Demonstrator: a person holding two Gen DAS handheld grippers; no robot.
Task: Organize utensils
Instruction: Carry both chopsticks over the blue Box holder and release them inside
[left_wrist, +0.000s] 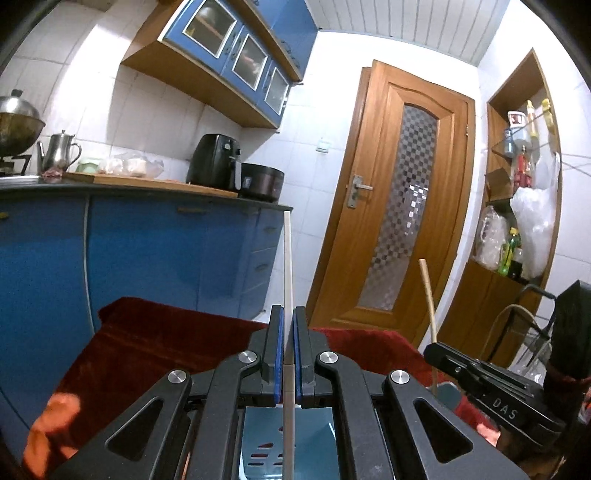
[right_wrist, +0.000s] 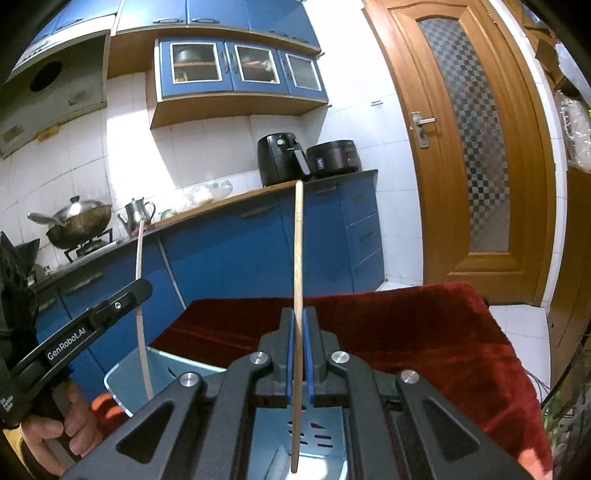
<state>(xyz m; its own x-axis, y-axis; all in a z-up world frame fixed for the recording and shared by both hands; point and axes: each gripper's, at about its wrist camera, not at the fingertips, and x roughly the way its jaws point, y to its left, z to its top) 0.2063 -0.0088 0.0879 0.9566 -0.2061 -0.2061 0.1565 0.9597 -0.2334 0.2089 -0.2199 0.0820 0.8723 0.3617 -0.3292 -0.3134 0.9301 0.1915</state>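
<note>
Left wrist view: left gripper (left_wrist: 288, 325), jaws closed on a white chopstick (left_wrist: 288, 258), which stands nearly upright above a light-blue slotted holder (left_wrist: 314, 435). Holder rests on a red cloth (left_wrist: 177, 332).
Right wrist view: right gripper (right_wrist: 298, 328), jaws closed on a wooden chopstick (right_wrist: 298, 258), upright, its lower end over the holder's slotted section (right_wrist: 321, 439). Left gripper (right_wrist: 122, 302) appears at the left edge, a hand (right_wrist: 55, 432) on its handle.
Background: blue cabinets (right_wrist: 229, 258), counter (right_wrist: 221, 201) with air fryer (right_wrist: 282, 158) near its right end, wooden door (right_wrist: 476, 147).
</note>
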